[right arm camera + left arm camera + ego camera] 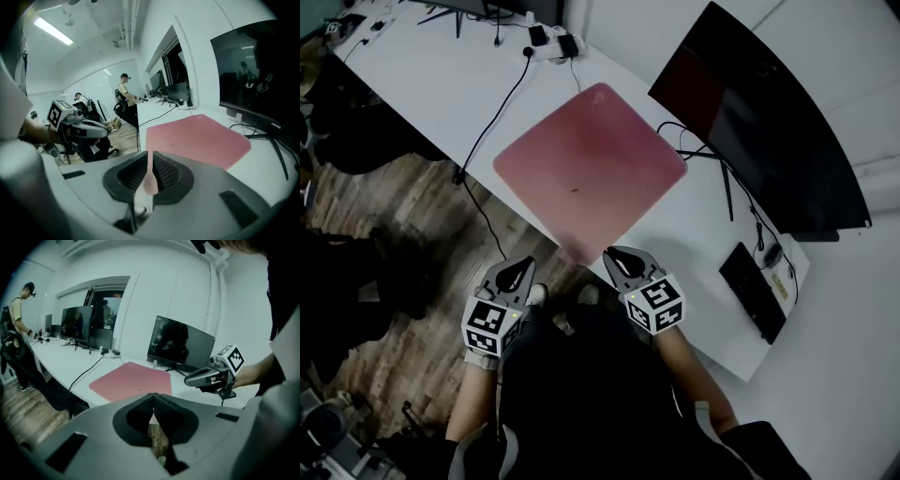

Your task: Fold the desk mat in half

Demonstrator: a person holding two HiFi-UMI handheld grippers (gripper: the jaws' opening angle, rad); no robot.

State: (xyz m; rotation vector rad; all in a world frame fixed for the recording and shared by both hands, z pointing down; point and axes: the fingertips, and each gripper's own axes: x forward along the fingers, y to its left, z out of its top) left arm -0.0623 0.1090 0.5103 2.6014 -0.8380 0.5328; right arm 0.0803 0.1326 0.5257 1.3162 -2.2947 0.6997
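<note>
The pink desk mat lies flat on the white desk, one corner pointing at me near the front edge. My left gripper hangs shut and empty over the floor, just short of the desk edge and left of that corner. My right gripper is shut too, its tip just right of the near corner. The left gripper view has the mat beyond the closed left gripper, with the right gripper off to the right. A sliver of pink shows past the right gripper, mat ahead, left gripper beside it.
A dark monitor stands behind the mat on the right, its cables trailing beside the mat. A black keyboard lies at the right. A black cable drops over the desk edge to the wooden floor. A person stands far left.
</note>
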